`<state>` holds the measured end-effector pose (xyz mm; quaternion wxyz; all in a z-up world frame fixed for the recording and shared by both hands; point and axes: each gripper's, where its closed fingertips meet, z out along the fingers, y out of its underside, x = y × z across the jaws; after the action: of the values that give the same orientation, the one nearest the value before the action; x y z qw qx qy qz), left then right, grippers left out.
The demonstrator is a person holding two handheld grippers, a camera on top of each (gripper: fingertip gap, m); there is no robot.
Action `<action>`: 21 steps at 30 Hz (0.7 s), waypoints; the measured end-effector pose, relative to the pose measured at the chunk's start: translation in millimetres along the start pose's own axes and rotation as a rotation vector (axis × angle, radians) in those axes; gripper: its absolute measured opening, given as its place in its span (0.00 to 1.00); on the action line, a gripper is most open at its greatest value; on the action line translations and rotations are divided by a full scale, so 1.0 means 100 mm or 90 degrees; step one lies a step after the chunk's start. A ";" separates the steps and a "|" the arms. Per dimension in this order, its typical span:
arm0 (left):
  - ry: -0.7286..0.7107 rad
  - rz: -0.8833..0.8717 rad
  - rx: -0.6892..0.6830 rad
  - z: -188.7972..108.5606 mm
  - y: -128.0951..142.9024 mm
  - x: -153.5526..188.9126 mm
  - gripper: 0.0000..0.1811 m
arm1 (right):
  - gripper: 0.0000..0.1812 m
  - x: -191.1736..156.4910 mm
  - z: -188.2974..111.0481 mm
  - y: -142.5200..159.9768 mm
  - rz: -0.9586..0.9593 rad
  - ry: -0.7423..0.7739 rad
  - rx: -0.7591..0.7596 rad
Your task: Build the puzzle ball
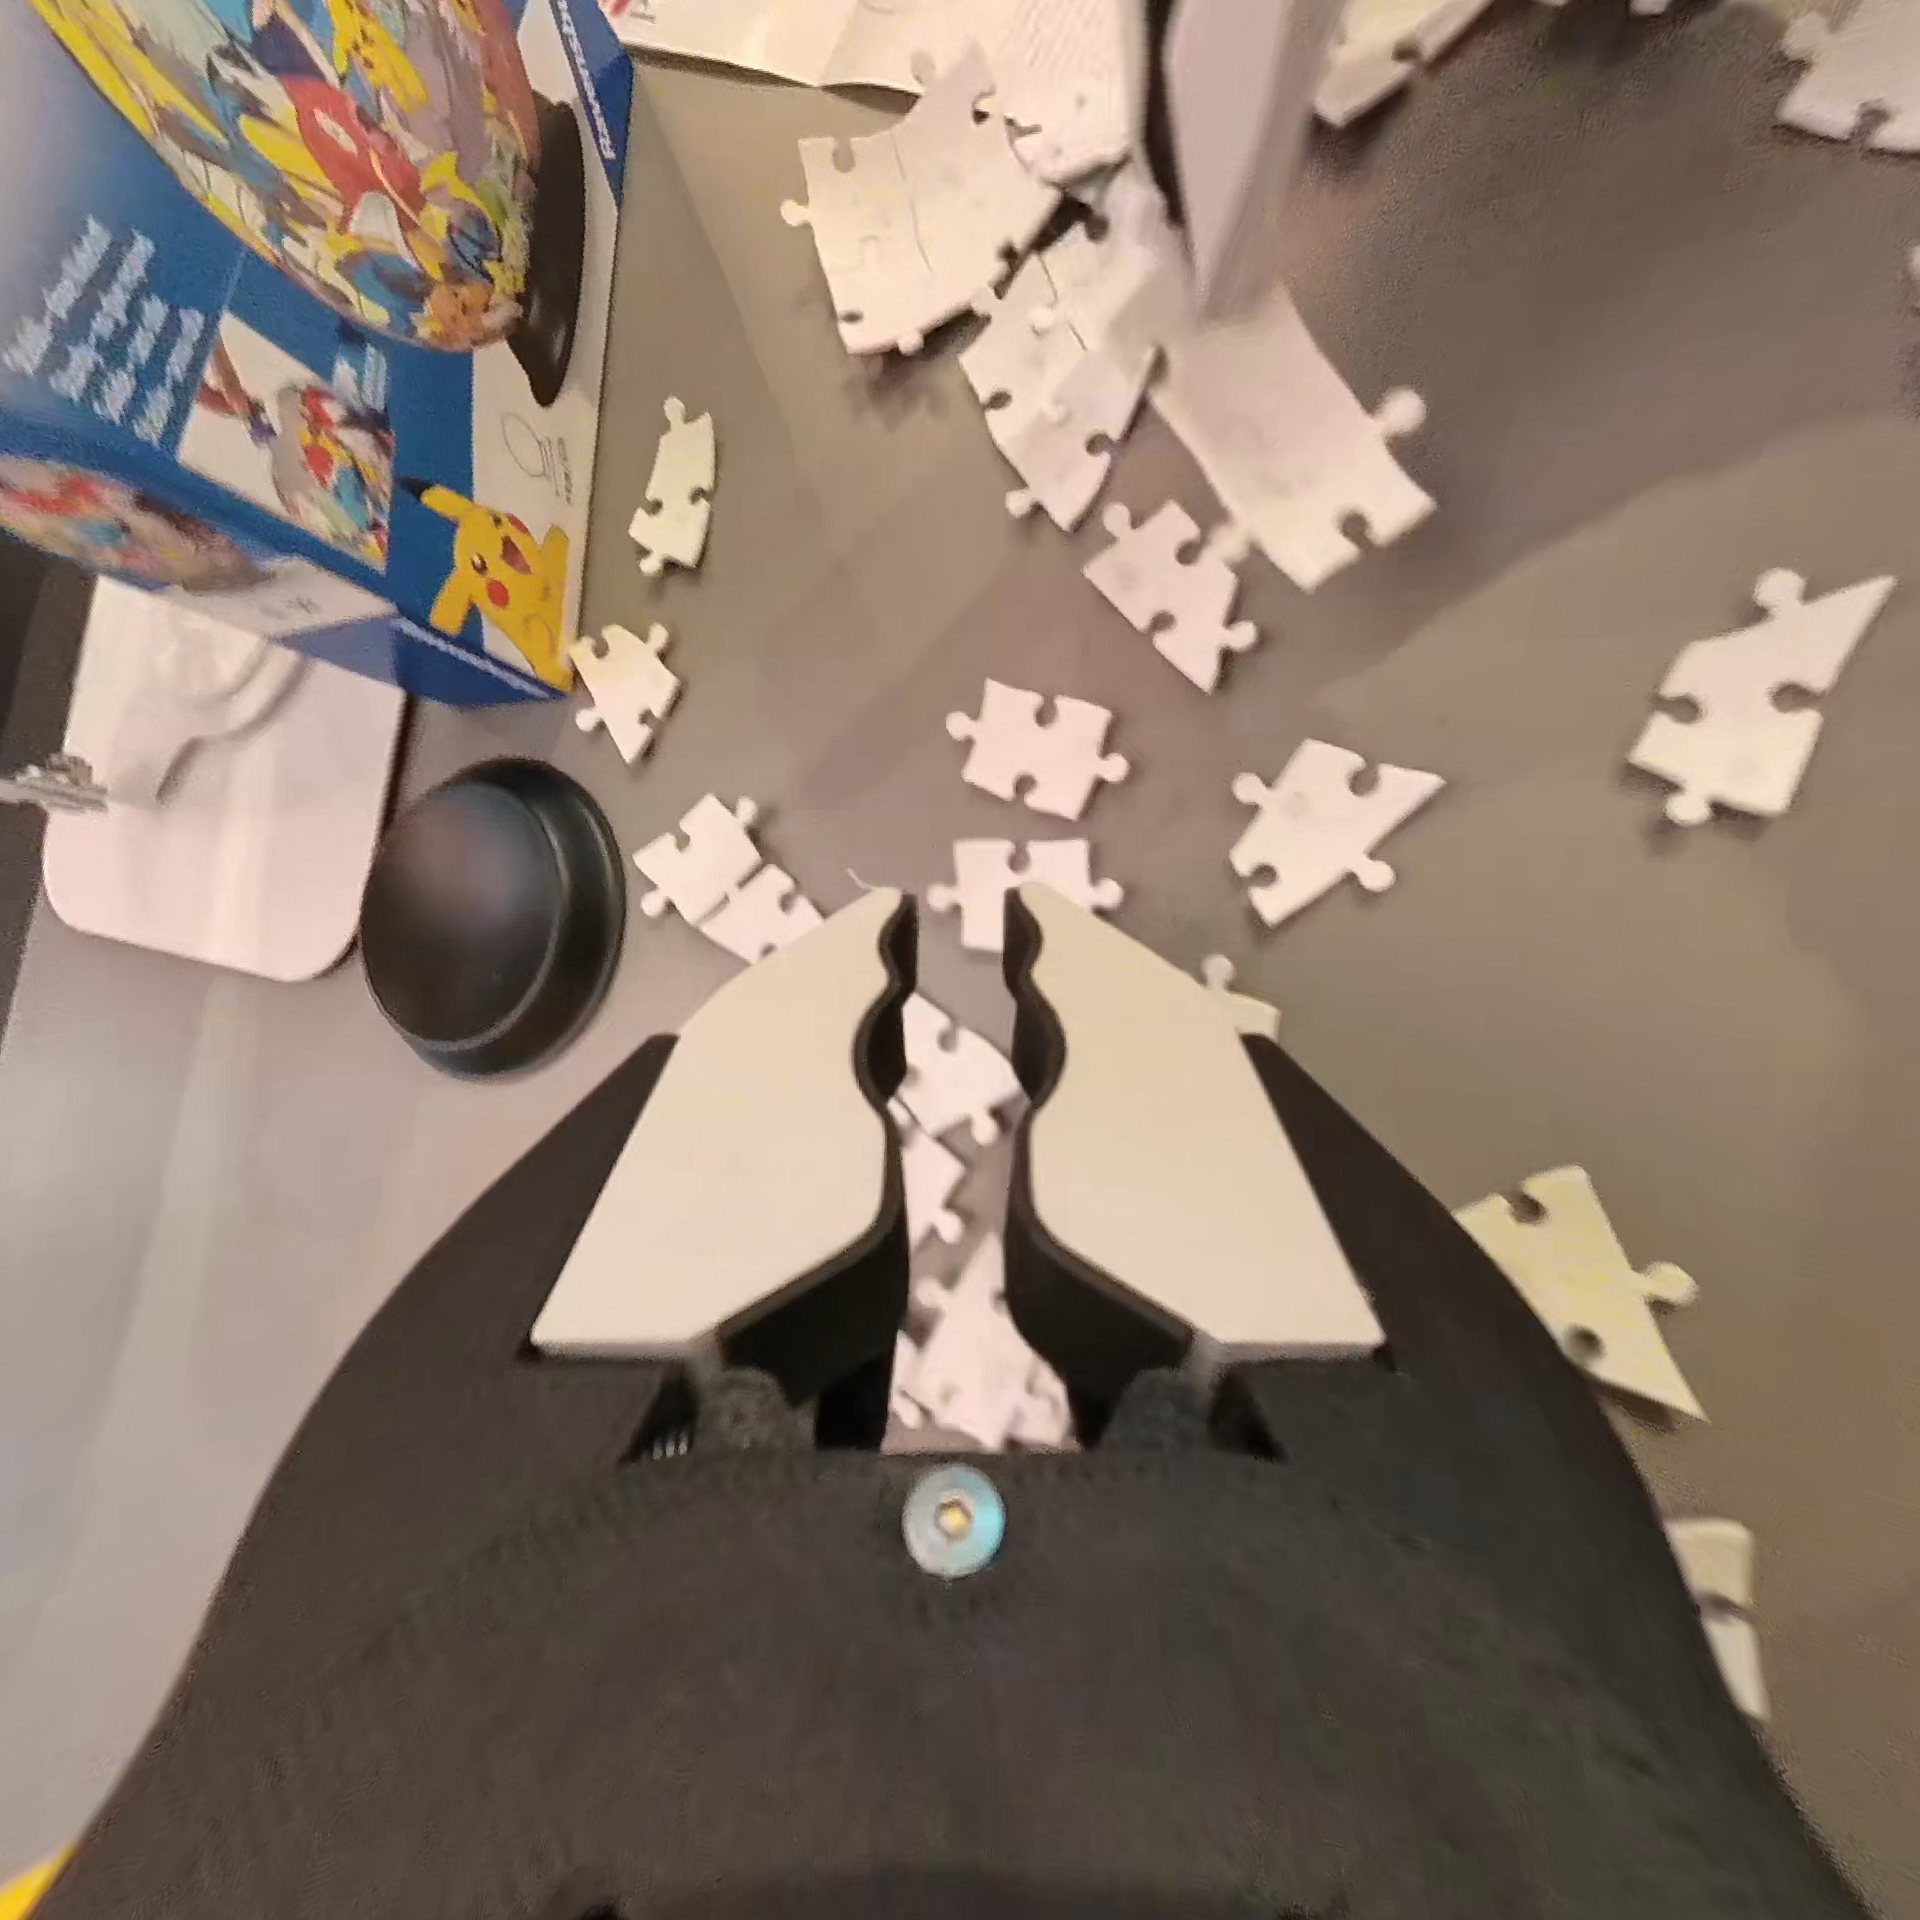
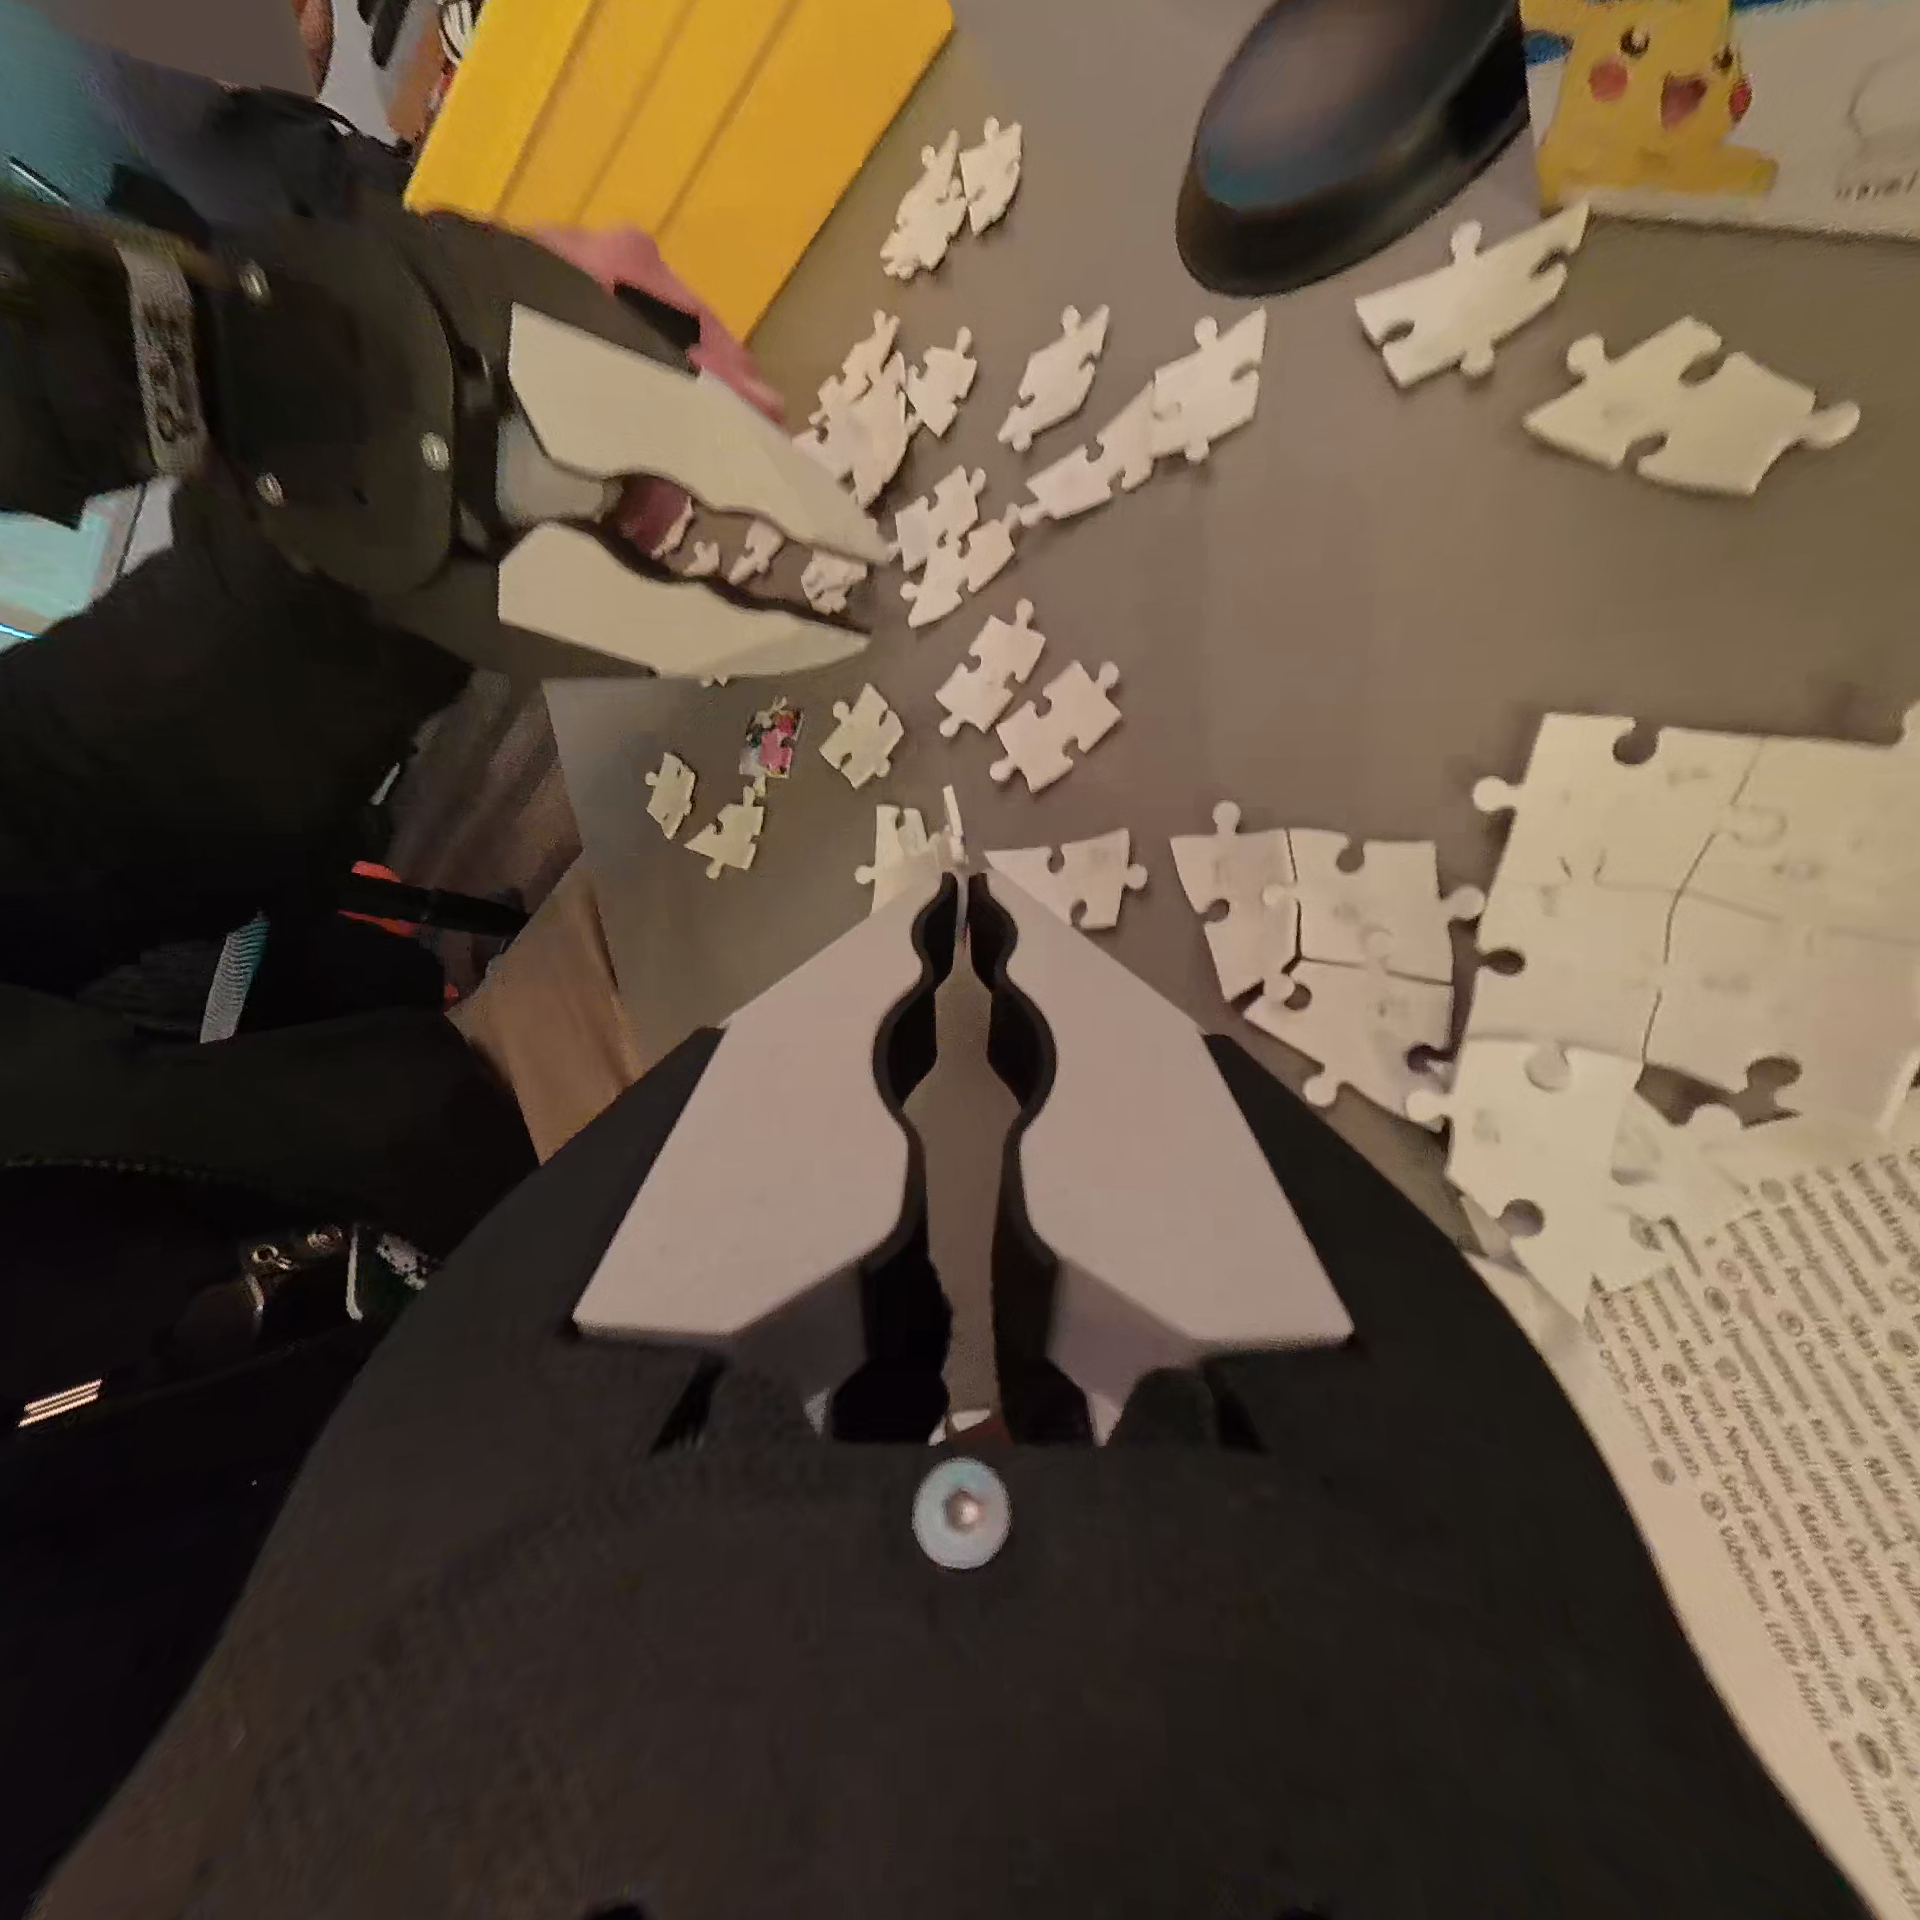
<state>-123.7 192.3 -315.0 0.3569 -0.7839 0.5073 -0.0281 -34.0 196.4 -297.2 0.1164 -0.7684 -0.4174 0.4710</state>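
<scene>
White puzzle pieces (image 1: 1042,748) are scattered blank side up across the grey tabletop (image 1: 1558,987). Landmark: black round stand (image 1: 494,914), sitting on the tabletop just beside the colourful puzzle box (image 1: 312,343).

Left claw (image 1: 961,914): released, a clear gap between the tips, nothing gripped. It hovers over loose pieces just beside the stand, on the side away from the box. Single pieces lie under and between its fingers (image 1: 800,1122).

Right claw (image 2: 961,883): nearly clenched, a thin white puzzle piece (image 2: 951,816) standing edge-on at its tips and apparently pinched there. Blur makes the contact hard to confirm.

Joined section (image 2: 1704,914) of several pieces, blank side up, lies well apart from the stand, next to the right claw. A smaller joined cluster (image 2: 1325,925) sits between that section and the right claw's tips. One edge of the section lies on a printed instruction sheet (image 2: 1766,1455).

Clutter around:
- one piece with its coloured face up (image 2: 771,738), across the loose scatter from the stand, near the tabletop edge
- yellow flat object (image 2: 665,125) beyond the left claw in the right wrist view
- white card (image 1: 223,790) touching the stand, partly under the box
- two-piece pairs (image 2: 1694,416) near the stand, on the box side

Left claw and the loose scatter sit between the right claw and the stand.
</scene>
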 end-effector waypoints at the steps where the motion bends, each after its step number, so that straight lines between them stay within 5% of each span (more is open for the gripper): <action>1: 0.004 0.009 -0.001 0.05 -0.05 -0.04 0.09 | 0.00 0.00 0.02 0.03 0.003 -0.001 -0.003; 12: 0.067 0.063 -0.053 0.56 -0.17 -0.03 0.10 | 0.00 0.00 0.01 0.24 0.034 0.002 -0.019; 21: 0.071 0.062 -0.055 0.36 -0.16 0.08 0.09 | 0.00 -0.08 0.14 0.53 0.052 0.022 -0.045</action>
<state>-93.0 208.5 -334.5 0.2949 -0.7702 0.5646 -0.0329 -18.8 153.9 -330.2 0.0771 -0.7965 -0.4002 0.4467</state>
